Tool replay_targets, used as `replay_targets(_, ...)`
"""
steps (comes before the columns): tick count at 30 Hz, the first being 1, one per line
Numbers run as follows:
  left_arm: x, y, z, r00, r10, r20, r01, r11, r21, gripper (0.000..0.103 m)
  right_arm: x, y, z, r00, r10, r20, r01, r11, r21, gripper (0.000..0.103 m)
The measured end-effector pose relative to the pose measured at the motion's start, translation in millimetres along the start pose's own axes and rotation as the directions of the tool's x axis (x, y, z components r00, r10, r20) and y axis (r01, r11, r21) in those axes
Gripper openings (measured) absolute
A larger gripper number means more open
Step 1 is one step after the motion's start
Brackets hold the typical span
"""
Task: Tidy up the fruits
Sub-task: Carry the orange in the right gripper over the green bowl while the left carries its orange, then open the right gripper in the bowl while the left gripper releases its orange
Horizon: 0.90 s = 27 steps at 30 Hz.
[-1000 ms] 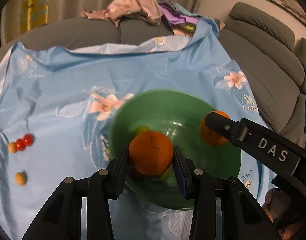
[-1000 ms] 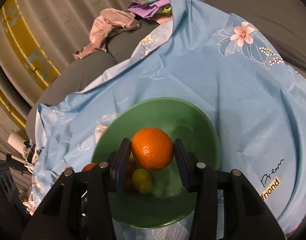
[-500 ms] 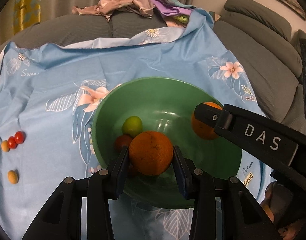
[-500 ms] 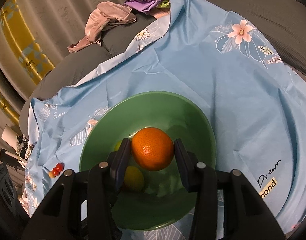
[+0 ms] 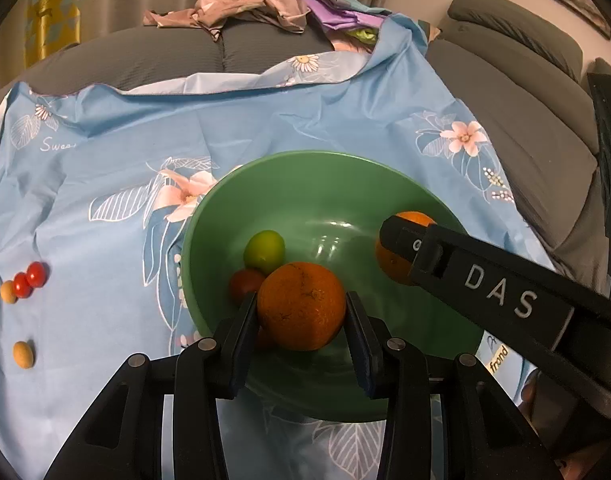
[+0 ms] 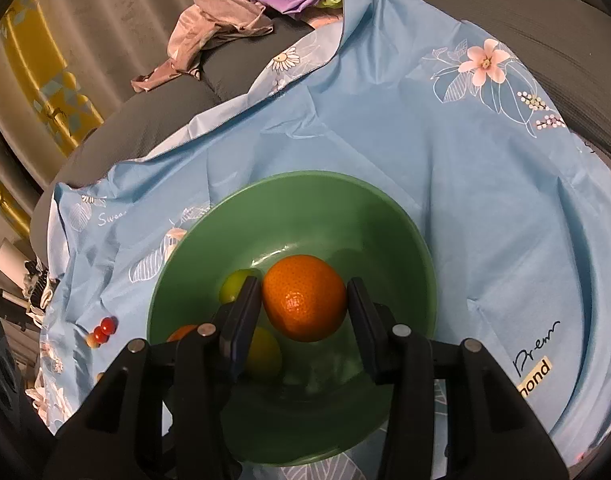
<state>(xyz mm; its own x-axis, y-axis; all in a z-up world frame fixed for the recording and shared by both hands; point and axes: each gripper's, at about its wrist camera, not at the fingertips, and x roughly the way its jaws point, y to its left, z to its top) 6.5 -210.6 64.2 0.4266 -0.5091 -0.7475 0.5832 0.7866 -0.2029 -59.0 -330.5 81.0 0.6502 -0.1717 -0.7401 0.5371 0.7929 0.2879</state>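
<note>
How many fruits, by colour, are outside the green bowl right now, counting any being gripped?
Small round red fruits on the cloth: 2
Small tan-yellow oval fruits on the cloth: 2
Large round oranges, gripped: 2
Total: 6

I record a green bowl [image 5: 305, 184], orange oranges [image 5: 301, 306], a yellow-green fruit [image 5: 264, 251], red tomatoes [image 5: 29, 279], black tongs [image 5: 301, 320], and a light-blue flower-printed cloth [image 5: 125, 152].
</note>
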Motion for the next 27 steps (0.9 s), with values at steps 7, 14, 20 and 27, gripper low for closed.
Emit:
replay_targets(7,3.0,2.2,0.4,1.000,-0.004,-0.006,0.003,1.000,-0.006,0.041,2.8,1.2,-0.4,1.000,-0.009,-0.014,0.009,1.000,-0.009,0.046)
replay_targets(14,2.6,2.3,-0.4,1.000,-0.004,-0.008,0.004,1.000,-0.001,0.041,5.1,3.1,-0.8,1.000,-0.012,-0.027,0.011,1.000,-0.022,0.046)
replay_targets(20,3.3,3.0,0.0,1.000,-0.014,-0.019,0.014,1.000,-0.009,0.041,6.5,3.9,-1.1,0.999,-0.021,-0.033,0.020,0.999,-0.030,0.047)
replay_targets(27,0.0,2.2,3.0,0.998,-0.040,-0.042,0.039,0.999,-0.023,0.042,-0.4,6.6,0.2,1.000,-0.011,-0.001,0.011,0.999,-0.047,0.061)
